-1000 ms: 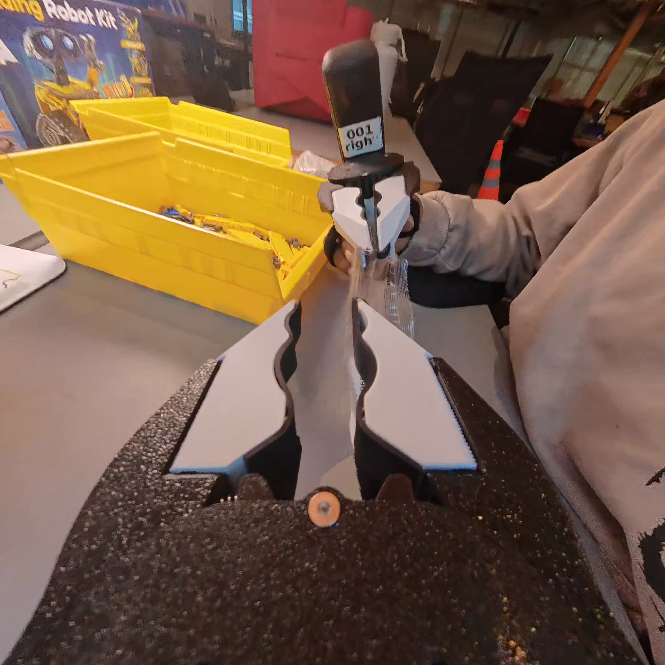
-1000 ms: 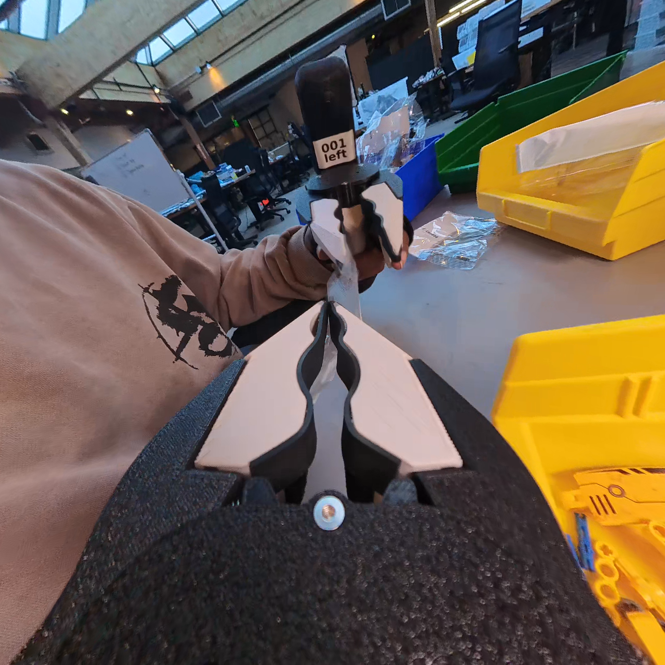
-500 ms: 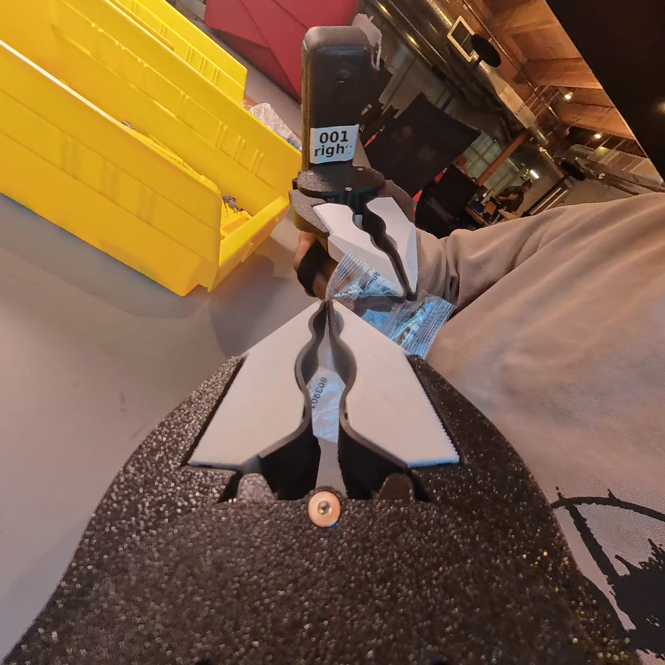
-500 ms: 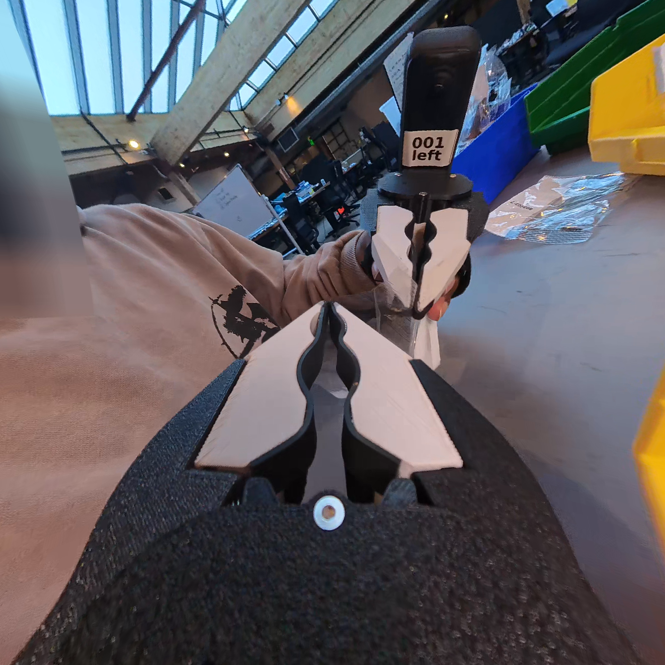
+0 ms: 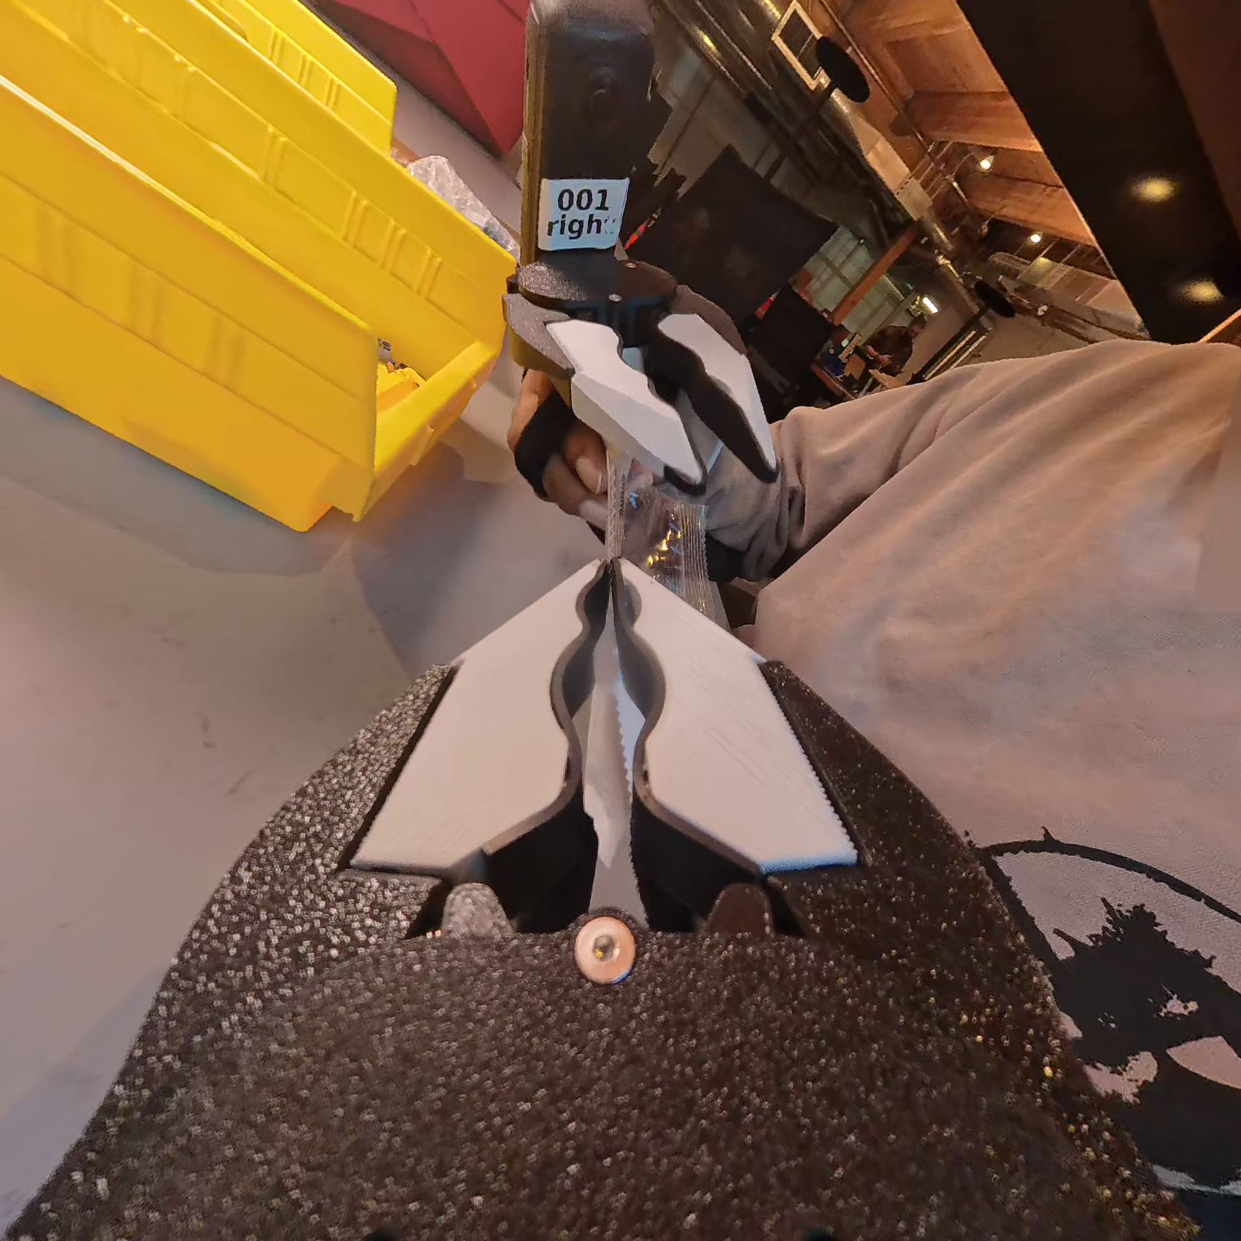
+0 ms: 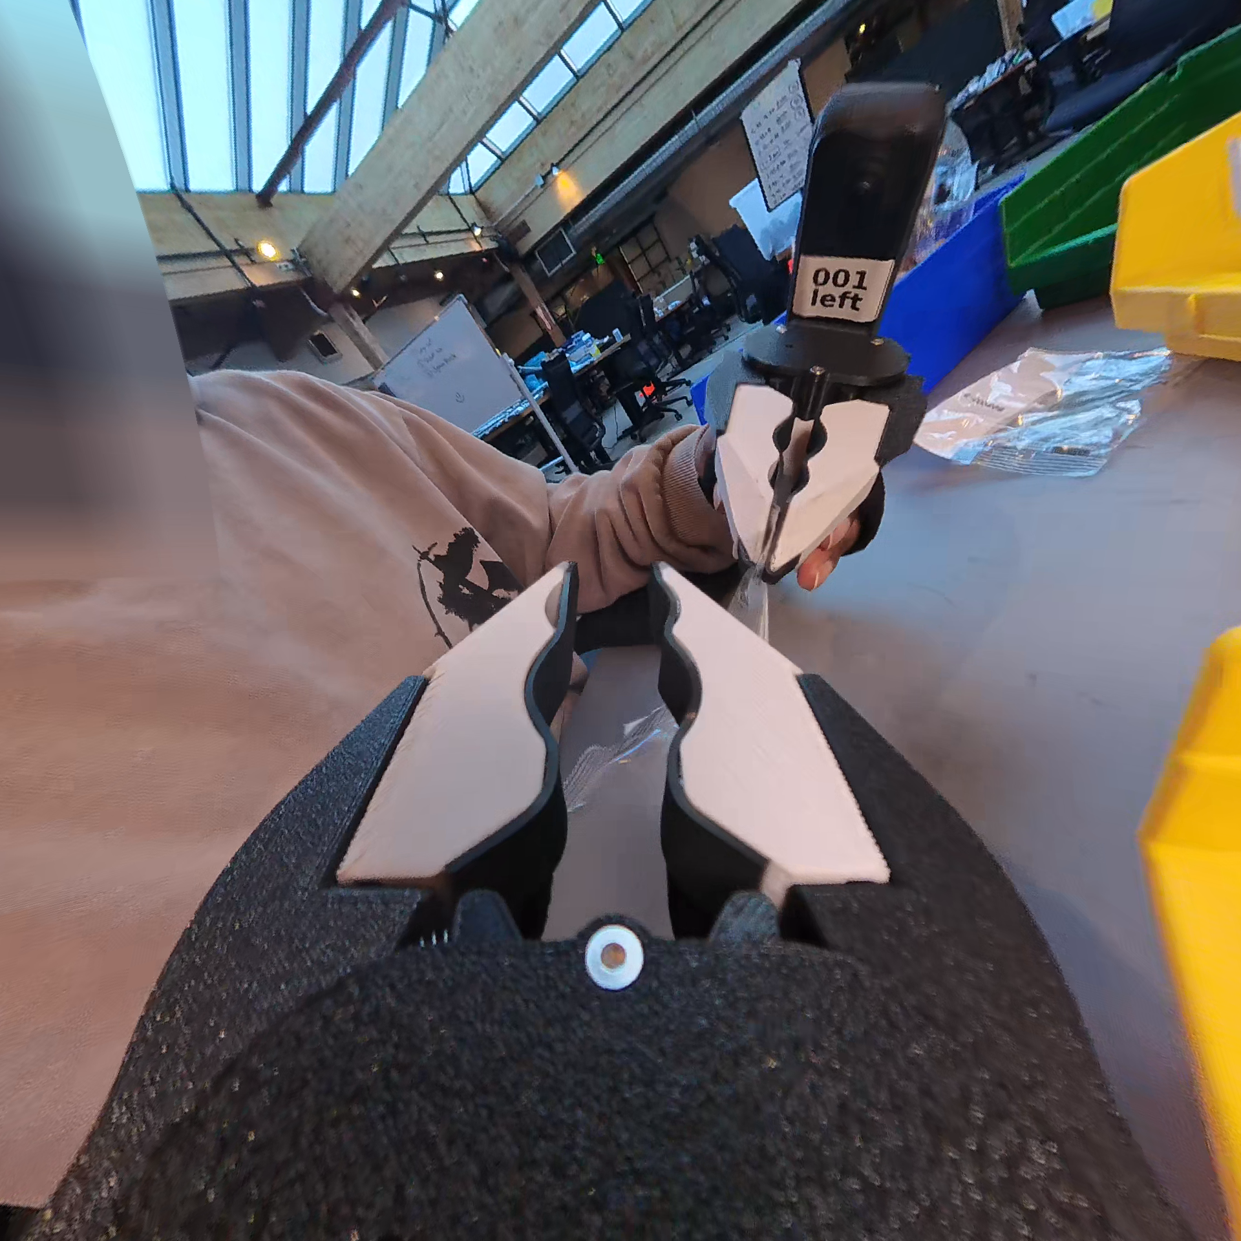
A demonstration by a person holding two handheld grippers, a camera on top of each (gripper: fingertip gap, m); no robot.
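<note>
Grey table (image 5: 168,671) w/ yellow bins (image 5: 201,268) beside it. Half a sec ago both grippers pinched the clear plastic bag (image 5: 661,537). Now the right gripper (image 6: 614,577) has let go, jaws spread apart. Left gripper (image 5: 610,571) jaws still pressed tight on the bag's edge, so the bag hangs from the left one only, up off the table.

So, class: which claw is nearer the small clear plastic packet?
Left. The left claw is shut on the packet, pinching its edge. The right claw is open, with the packet just beyond its right fingertip, not gripped.
</note>
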